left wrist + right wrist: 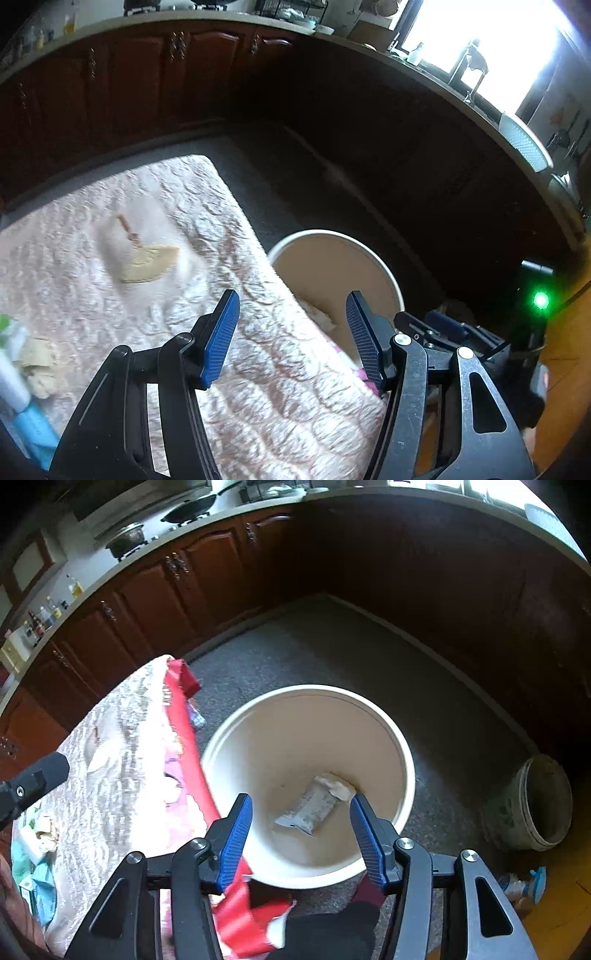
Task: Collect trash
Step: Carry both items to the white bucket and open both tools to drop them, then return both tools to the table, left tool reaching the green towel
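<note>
Right gripper (301, 840) tilts down, fingers apart, over white bucket (400, 746)

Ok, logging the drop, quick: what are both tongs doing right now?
Left tongs: open, holding nothing.
Right tongs: open, empty, over the white bucket.

The left gripper (293, 336) is seen with its blue pads (221, 338) standing apart and nothing held between them; below it a table (258, 387) is covered by a pale quilted cloth; a tan fan-shaped scrap (149, 263) is seen lying on the cloth, well apart from the gripper; crumpled paper and packaging (33, 363) are gathered at the left edge; a cream bucket (373, 258) is set on the grey floor just beside the table's edge, with a pale crumpled piece (320, 317) inside; dark wooden cabinets (147, 81) are seen behind.
</note>
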Tool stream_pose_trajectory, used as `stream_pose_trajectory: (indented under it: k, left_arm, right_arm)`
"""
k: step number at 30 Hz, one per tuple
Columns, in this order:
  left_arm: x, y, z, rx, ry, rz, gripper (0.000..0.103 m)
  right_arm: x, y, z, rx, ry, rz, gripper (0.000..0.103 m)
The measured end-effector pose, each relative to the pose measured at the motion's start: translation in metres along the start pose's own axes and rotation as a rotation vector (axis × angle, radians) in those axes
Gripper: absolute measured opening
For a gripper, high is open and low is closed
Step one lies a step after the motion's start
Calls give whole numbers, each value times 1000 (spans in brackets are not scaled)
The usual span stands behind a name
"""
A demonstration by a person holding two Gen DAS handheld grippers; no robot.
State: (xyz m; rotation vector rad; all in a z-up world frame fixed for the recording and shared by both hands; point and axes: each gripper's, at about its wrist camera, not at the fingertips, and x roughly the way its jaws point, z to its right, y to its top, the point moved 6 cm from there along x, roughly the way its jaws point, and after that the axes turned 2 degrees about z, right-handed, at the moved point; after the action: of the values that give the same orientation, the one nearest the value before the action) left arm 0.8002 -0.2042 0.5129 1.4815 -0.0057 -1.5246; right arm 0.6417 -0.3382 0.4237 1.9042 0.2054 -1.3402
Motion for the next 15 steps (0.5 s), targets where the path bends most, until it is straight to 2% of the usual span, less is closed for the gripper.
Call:
stream_pose_trajectory:
  k: [6,15]
  left_arm:
    - [-37,-12,-26,10,63,45,59]
    - [-89,-31,-78,-34,190,99,59]
  right_arm:
    - [-17,5,-32,-55,46,32,58]
    - [-39,1,-110,-183,146,71,62]
